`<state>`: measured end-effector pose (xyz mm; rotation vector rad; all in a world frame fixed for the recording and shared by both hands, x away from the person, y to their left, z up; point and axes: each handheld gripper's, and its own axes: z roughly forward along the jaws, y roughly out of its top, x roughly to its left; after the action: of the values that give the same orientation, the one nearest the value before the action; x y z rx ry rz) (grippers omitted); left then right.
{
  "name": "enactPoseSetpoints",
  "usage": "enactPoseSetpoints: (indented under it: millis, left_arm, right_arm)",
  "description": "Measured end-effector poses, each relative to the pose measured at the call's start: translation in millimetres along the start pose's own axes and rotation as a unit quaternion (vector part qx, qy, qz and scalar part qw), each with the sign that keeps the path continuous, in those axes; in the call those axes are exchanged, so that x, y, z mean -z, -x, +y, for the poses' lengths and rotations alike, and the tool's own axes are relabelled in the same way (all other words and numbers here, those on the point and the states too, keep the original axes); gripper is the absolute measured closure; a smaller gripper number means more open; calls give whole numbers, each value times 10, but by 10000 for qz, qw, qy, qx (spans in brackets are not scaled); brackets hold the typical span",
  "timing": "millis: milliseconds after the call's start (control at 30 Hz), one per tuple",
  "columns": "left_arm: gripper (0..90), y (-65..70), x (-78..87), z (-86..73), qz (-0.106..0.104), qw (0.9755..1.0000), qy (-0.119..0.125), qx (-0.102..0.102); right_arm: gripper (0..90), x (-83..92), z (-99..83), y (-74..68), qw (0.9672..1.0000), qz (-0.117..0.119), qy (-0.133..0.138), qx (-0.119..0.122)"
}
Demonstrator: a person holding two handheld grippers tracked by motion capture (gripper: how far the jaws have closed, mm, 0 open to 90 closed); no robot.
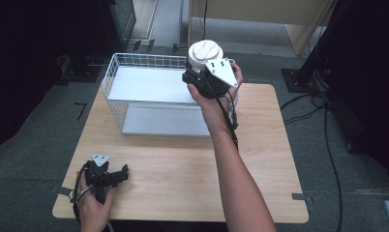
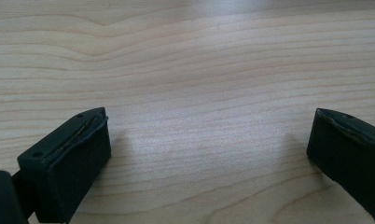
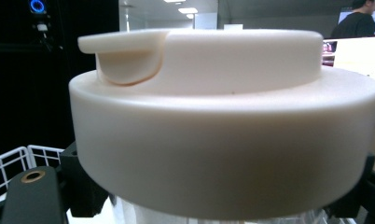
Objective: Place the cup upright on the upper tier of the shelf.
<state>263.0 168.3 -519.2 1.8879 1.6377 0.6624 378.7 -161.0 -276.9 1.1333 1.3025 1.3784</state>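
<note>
Right tool [image 1: 198, 72] clamped on a white-lidded jar [image 1: 205, 53], held above the wire basket's [image 1: 116, 104] far right corner.
Placing step, I'd judge: next, lower it inside, then release. Left tool [image 1: 116, 176] rests open at the table's [image 1: 183, 169] near left corner.

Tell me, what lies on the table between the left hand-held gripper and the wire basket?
Nothing: in the high view, bare wooden table separates the left hand-held gripper from the wire basket.

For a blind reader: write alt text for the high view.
A person's right gripper holds a white-lidded container above the right end of a white wire basket on a wooden table. The left gripper rests open on the table's near left corner.
</note>
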Motion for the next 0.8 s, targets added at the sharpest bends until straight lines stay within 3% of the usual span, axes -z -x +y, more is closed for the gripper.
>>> enactPoseSetpoints:
  millis: [267, 433, 567, 700, 800]
  left_arm:
    - [0, 0, 0, 0, -1, 10000, -2, -2]
    - [0, 0, 1, 0, -1, 10000, -3, -1]
    - [0, 0, 1, 0, 0, 10000, -3, 0]
    - [0, 0, 0, 0, -1, 10000, 0, 2]
    - [0, -1, 0, 0, -1, 10000, -2, -6]
  right_arm:
    - [151, -240, -75, -80, 9999, -44, -115, 81]
    - [151, -363, -80, -45, 9999, -118, -98, -29]
    - [151, -395, -110, -10, 9998, -184, -4, -94]
    - [151, -402, -170, -13, 9997, -211, 89, 62]
    - [127, -394, -183, 5, 9998, -169, -71, 30]
